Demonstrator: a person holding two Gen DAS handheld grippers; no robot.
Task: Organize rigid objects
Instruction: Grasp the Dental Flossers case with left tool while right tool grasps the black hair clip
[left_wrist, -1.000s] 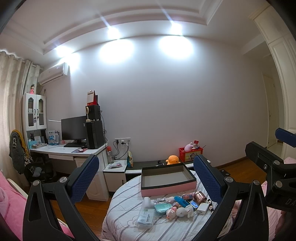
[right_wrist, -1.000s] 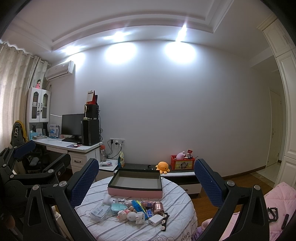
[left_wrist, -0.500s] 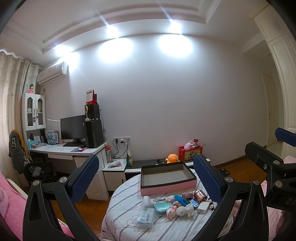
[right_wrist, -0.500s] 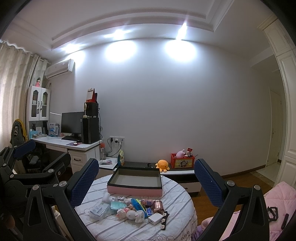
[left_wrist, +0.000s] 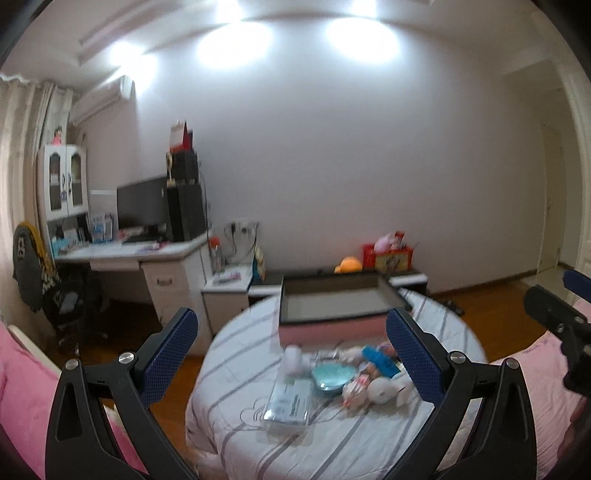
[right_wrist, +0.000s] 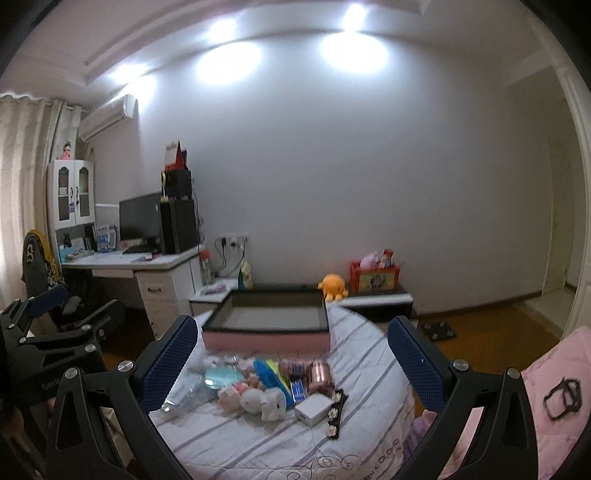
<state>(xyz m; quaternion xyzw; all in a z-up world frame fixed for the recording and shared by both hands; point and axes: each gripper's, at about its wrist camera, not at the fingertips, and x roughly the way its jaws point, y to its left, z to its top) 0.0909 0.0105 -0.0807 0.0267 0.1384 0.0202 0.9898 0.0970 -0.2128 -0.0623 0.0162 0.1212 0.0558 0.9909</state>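
A round table with a striped cloth carries a pink-sided, dark-rimmed box at its far side. In front of the box lies a pile of small objects: a clear packet, a teal round case, a blue bar, a copper can, a white block, a white plush toy. My left gripper and right gripper both hang open above the near side of the table, holding nothing.
A white desk with a monitor and speakers stands at the left, with a draped chair beside it. Behind the table, a low cabinet holds an orange plush and a red box. Pink bedding lies at the right.
Both grippers have tilted down and moved closer to the table, so the box and the pile look larger and lower in view. Both stay open.
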